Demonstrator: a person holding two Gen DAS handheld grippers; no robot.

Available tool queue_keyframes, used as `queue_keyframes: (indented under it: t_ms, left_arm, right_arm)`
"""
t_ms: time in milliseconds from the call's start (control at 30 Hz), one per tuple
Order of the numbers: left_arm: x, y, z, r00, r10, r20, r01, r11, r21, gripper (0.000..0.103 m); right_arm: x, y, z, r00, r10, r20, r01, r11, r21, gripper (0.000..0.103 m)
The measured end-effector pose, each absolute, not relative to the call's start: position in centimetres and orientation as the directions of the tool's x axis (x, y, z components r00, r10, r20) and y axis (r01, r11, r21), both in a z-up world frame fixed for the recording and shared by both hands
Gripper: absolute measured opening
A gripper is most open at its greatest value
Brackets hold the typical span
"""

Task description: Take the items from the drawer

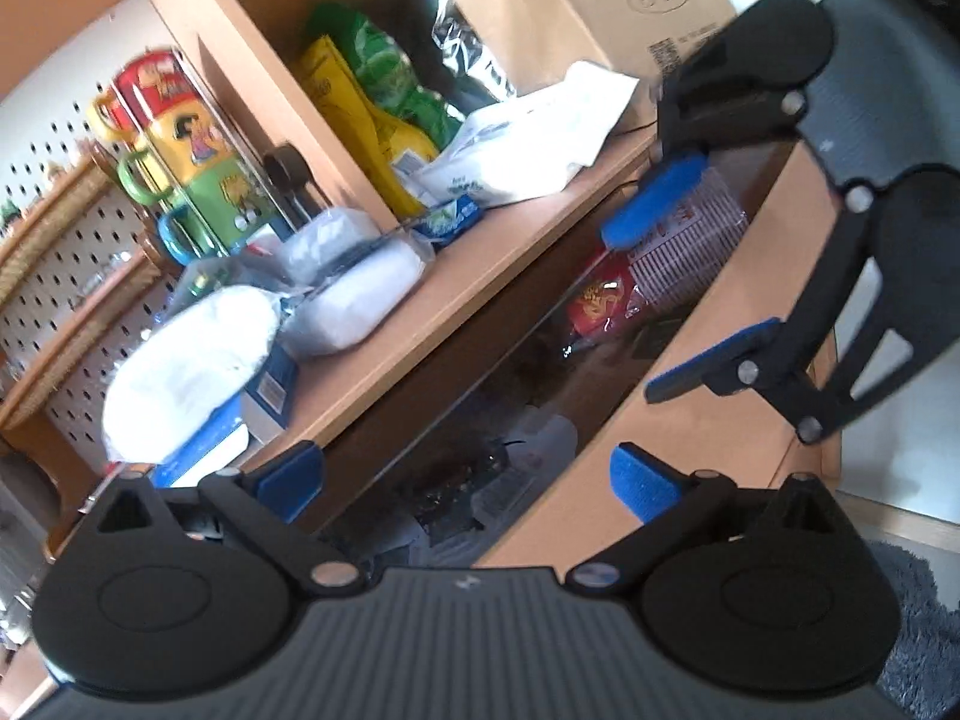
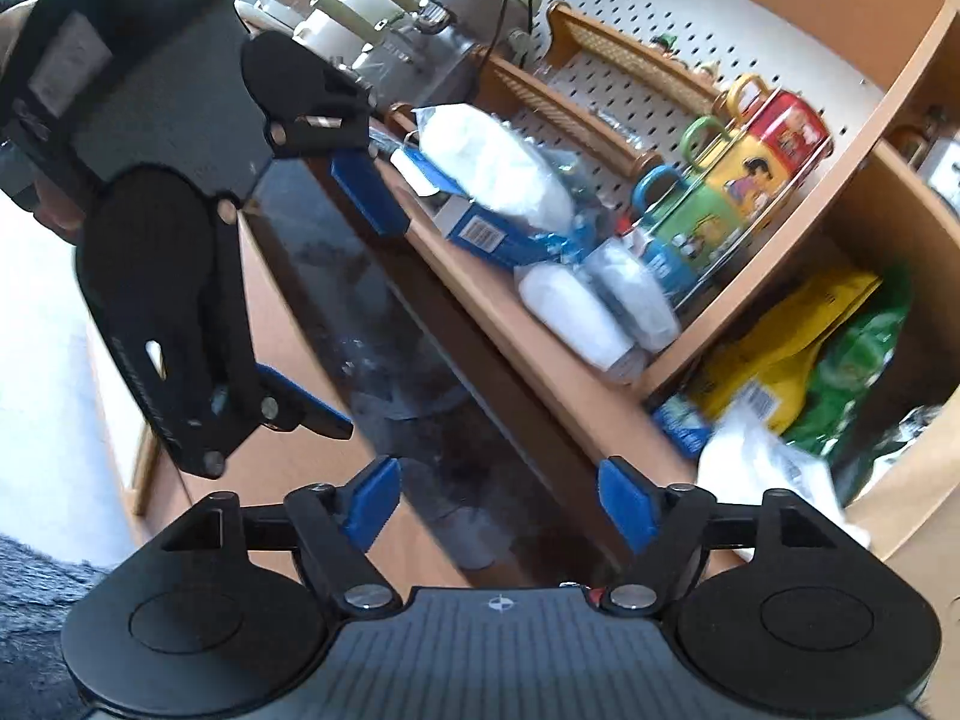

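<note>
Both empty: left black blue-padded hand-held gripper [image 1: 468, 483] gaping wide, right hand-held gripper [image 2: 498, 501] parted, angled slightly downward.

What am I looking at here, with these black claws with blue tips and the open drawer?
They are two hand-held grippers, one in each of a person's hands; no robot arm is involved. Each carries a camera looking along its own two fingers, so each picture shows its own gripper at the bottom and the other one further up. In the left camera's picture, the left gripper is at the bottom and the right gripper at upper right. The right camera's picture mirrors that. Both stand open and hold nothing. Beneath them is an open wooden drawer with a red snack packet inside. On the shelf above lie white plastic-wrapped bundles, a blue box, stacked colourful mugs and yellow and green bags.
</note>
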State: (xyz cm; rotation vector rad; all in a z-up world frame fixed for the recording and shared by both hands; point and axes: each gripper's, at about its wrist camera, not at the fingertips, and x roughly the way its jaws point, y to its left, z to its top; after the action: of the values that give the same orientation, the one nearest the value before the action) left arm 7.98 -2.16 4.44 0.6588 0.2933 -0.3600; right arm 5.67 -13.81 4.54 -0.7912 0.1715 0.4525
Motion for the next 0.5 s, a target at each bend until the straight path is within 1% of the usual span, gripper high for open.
queue_keyframes:
  t_ms: [67, 167, 267, 333, 400, 467, 500]
  left_arm:
    - [8.5, -2.1, 4.3, 0.896, -0.218, -0.387, 0.407, 0.749, 0.523, 0.103]
    - [9.1, -2.0, 3.8, 0.886, -0.218, -0.409, 0.414, 0.770, 0.486, 0.103]
    - [8.5, -2.2, 3.0, 0.900, -0.200, -0.387, 0.386, 0.779, 0.495, 0.103]
    - [8.3, -2.3, 2.8, 0.905, -0.203, -0.374, 0.379, 0.785, 0.491, 0.103]
    - [8.4, -2.2, 3.0, 0.904, -0.210, -0.371, 0.377, 0.802, 0.464, 0.103]
    - [8.4, -2.2, 3.1, 0.902, -0.216, -0.373, 0.381, 0.805, 0.455, 0.102]
    - [8.3, -2.2, 3.1, 0.903, -0.214, -0.373, 0.380, 0.804, 0.458, 0.100]
  right_arm:
    - [5.8, -13.8, 4.6, 0.887, 0.326, -0.328, -0.462, 0.622, -0.632, 0.073]
    - [6.8, -13.7, 4.5, 0.891, 0.317, -0.325, -0.453, 0.661, -0.598, 0.072]
    - [7.5, -14.3, 5.0, 0.889, 0.334, -0.313, -0.451, 0.752, -0.481, 0.069]
    - [8.4, -14.9, 5.2, 0.863, 0.372, -0.343, -0.486, 0.799, -0.355, 0.055]
    - [8.9, -15.5, 5.1, 0.850, 0.400, -0.342, -0.501, 0.814, -0.294, 0.057]
    - [9.1, -15.8, 5.0, 0.845, 0.415, -0.337, -0.510, 0.815, -0.275, 0.057]
    - [9.0, -15.7, 4.9, 0.847, 0.412, -0.336, -0.508, 0.813, -0.283, 0.057]
